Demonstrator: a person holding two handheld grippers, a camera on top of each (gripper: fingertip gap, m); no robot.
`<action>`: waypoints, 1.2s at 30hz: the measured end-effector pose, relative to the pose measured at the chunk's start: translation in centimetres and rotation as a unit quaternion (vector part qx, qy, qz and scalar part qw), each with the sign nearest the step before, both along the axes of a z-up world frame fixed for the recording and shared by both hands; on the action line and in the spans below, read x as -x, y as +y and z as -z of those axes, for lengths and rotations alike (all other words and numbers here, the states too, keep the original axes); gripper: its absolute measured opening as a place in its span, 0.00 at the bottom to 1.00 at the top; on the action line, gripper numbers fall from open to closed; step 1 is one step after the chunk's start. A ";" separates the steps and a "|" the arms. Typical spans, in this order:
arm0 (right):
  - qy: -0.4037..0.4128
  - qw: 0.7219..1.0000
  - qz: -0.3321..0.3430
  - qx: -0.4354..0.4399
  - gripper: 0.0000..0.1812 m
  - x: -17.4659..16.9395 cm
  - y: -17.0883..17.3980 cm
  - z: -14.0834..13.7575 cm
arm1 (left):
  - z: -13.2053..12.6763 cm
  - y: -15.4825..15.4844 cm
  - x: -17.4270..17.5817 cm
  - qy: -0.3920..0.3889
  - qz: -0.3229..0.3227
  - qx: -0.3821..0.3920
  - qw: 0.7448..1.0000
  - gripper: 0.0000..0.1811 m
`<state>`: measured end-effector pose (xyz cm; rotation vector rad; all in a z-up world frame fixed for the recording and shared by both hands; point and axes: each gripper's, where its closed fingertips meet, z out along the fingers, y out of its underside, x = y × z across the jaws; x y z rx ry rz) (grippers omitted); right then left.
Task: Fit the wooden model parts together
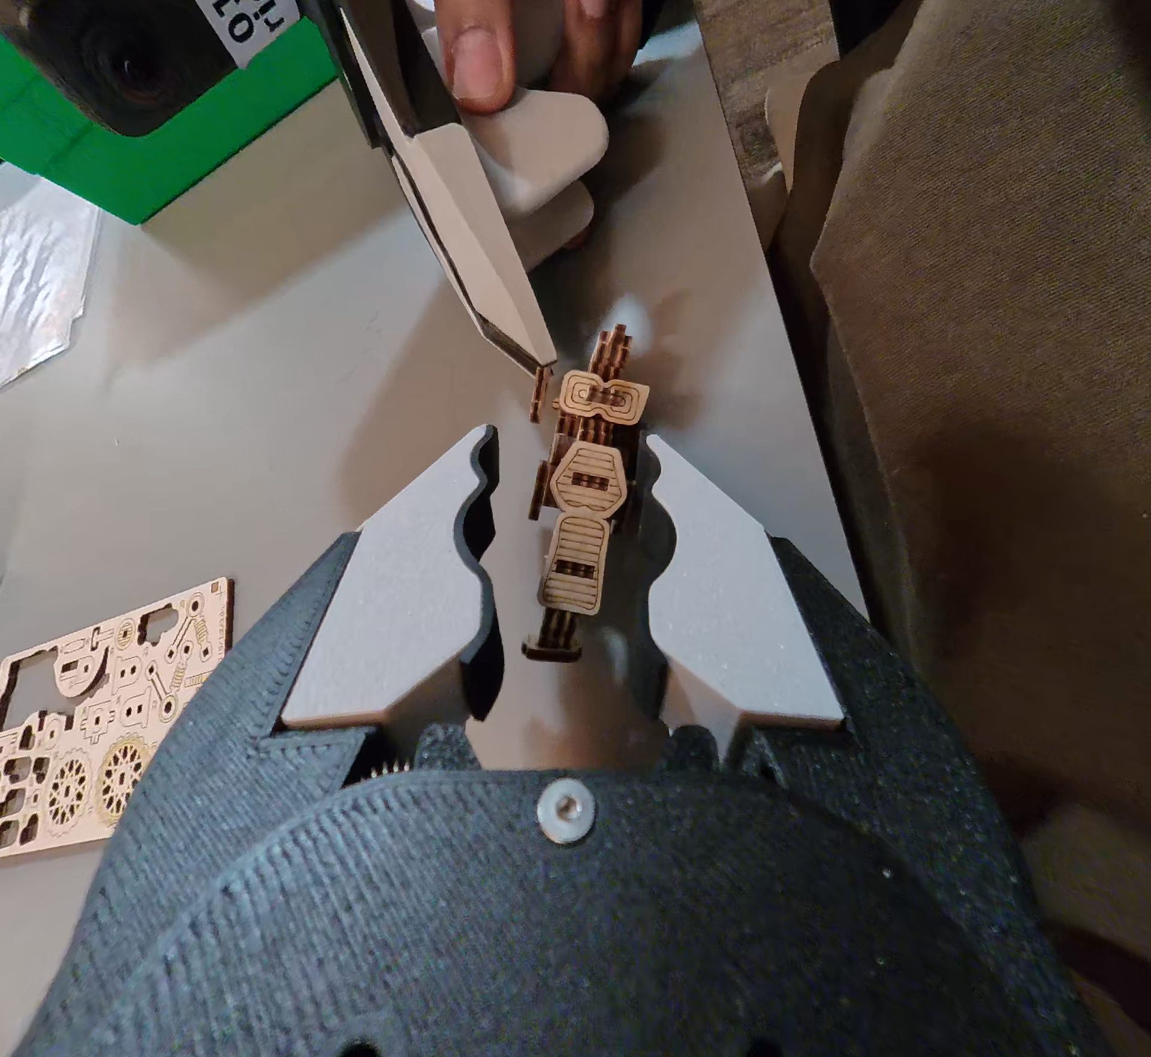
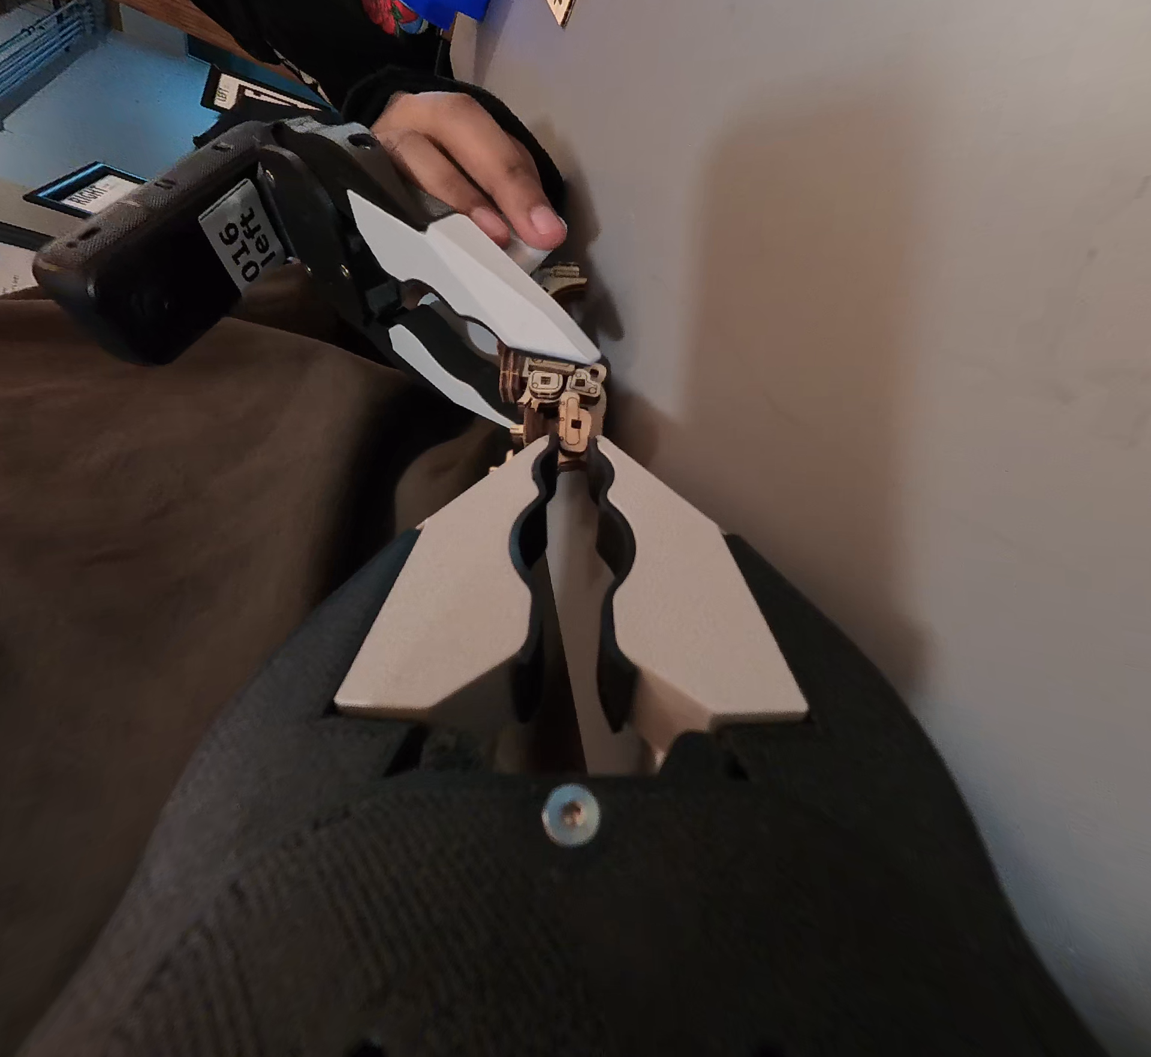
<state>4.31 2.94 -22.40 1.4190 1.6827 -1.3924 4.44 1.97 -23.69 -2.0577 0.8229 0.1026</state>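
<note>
Your left gripper [image 1: 570, 529], jaws spread, brackets the half-built wooden model [image 1: 582, 504] to steady it, while your right gripper [image 1: 543, 370] pinches a small wooden part [image 1: 539, 398] just beside its slot.

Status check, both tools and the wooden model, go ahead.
Left tool open around model, one finger touching. Right tool shut on small part, just beside model. Part not yet fitted. Nothing in the way.

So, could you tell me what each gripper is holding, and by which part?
The right gripper pinches a small wooden piece by its top end. The left gripper is open around the wooden model, not clamping it.
</note>
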 end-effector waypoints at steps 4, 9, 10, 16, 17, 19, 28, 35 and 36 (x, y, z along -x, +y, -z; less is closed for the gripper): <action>0.007 1.000 -0.004 -0.007 0.04 -0.1 -0.4 -0.1 | 0.0 0.0 0.0 0.003 0.001 0.000 1.000 0.23; 0.023 0.999 -0.002 -0.028 0.04 0.1 -0.3 -0.1 | 0.0 0.0 0.0 0.004 0.000 -0.002 1.000 0.23; 0.024 0.999 -0.003 -0.035 0.04 0.1 -0.3 0.1 | 0.0 0.1 -0.1 0.005 0.000 -0.003 1.000 0.23; 0.021 0.999 -0.004 -0.028 0.04 0.1 -0.5 0.0 | 0.0 0.2 -0.3 0.008 0.004 -0.005 1.000 0.22; 0.020 0.999 -0.003 -0.025 0.04 0.1 -0.5 -0.1 | 0.0 0.2 -0.3 0.008 0.005 -0.005 1.000 0.22; 0.020 1.000 -0.002 -0.024 0.04 0.1 -0.6 -0.1 | 0.0 0.2 -0.3 0.008 0.005 -0.005 1.000 0.22; 0.021 0.999 -0.003 -0.028 0.04 0.2 -0.7 -0.1 | 0.0 0.3 -0.4 0.010 0.006 -0.006 1.000 0.22; 0.020 0.999 -0.008 -0.043 0.04 -0.1 -0.6 0.2 | -0.1 0.2 -0.7 0.012 0.017 -0.013 1.000 0.19; 0.019 0.999 -0.009 -0.042 0.04 -0.1 -0.6 0.2 | -0.1 0.1 -0.8 0.015 0.021 -0.014 1.000 0.18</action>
